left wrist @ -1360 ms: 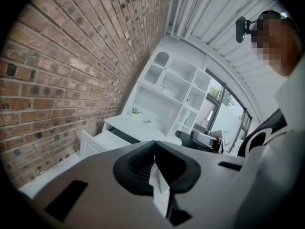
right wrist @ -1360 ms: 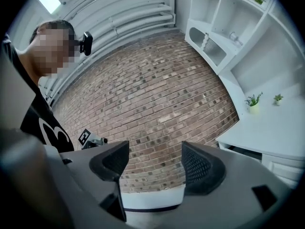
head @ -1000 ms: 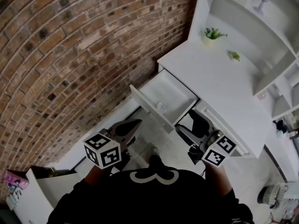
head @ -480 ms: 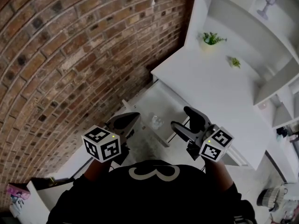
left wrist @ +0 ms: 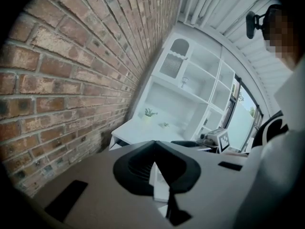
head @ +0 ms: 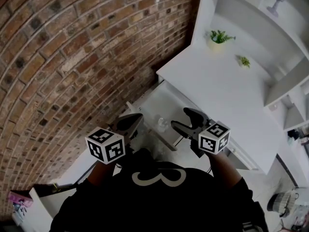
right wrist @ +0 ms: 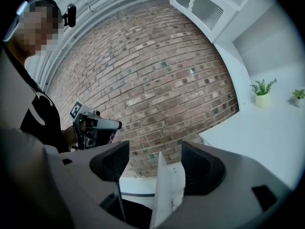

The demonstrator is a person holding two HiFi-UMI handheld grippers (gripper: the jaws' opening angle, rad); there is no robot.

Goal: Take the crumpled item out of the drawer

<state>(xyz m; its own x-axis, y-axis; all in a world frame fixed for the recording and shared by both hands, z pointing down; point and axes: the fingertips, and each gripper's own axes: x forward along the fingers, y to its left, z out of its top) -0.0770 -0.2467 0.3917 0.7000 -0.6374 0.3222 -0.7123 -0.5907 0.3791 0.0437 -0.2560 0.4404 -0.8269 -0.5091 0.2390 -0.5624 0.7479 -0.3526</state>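
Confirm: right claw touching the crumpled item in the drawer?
Apart. Right gripper view: right claw open, nothing between its jaws. Head view: crumpled item lies in the drawer, a gap off the claw tips.

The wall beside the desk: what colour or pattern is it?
Reddish-brown brick wall with pale mortar lines; the head view shows it best.

Brick wall (head: 72,57) — left of the left gripper (head: 129,123). White desk top (head: 227,91) beyond the right gripper (head: 179,118) — potted plant (head: 219,36) and a smaller plant (head: 244,61) far back on it.
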